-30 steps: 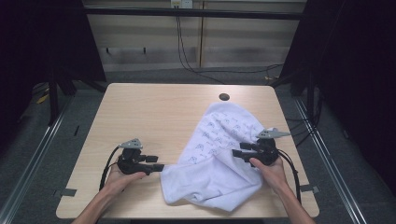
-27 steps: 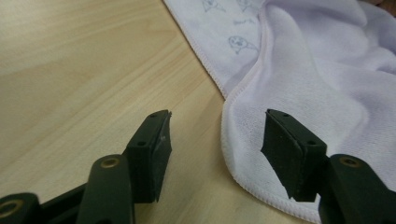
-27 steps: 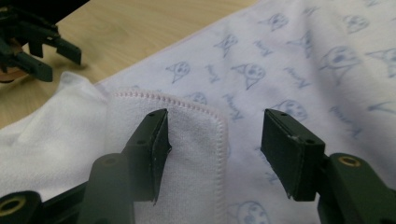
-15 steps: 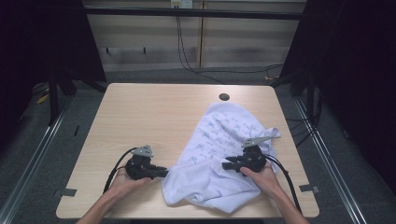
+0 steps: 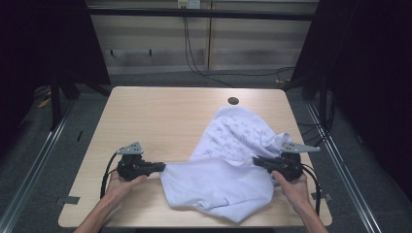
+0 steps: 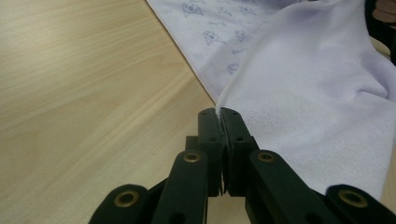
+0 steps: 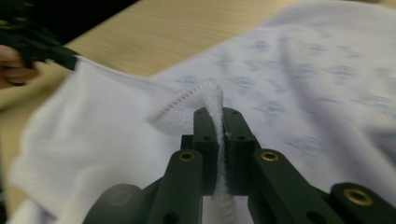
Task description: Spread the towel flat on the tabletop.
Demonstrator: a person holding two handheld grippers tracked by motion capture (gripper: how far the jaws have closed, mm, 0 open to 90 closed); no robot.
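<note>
With both grippers clamped on the white garment (image 5: 228,170), I see its hem stretched along the table's (image 5: 160,116) 9-to-3 line: left gripper (image 5: 161,167) pinches the 9 o'clock corner, right gripper (image 5: 256,161) the 3 o'clock edge, so pulling apart comes next.

Lab: framed, curtained table (image 5: 145,116)

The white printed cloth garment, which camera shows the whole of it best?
The high view: the white printed cloth garment lies fully visible on the table. The left gripper view shows an edge in the claw; the right gripper view is blurred and partial.
</note>
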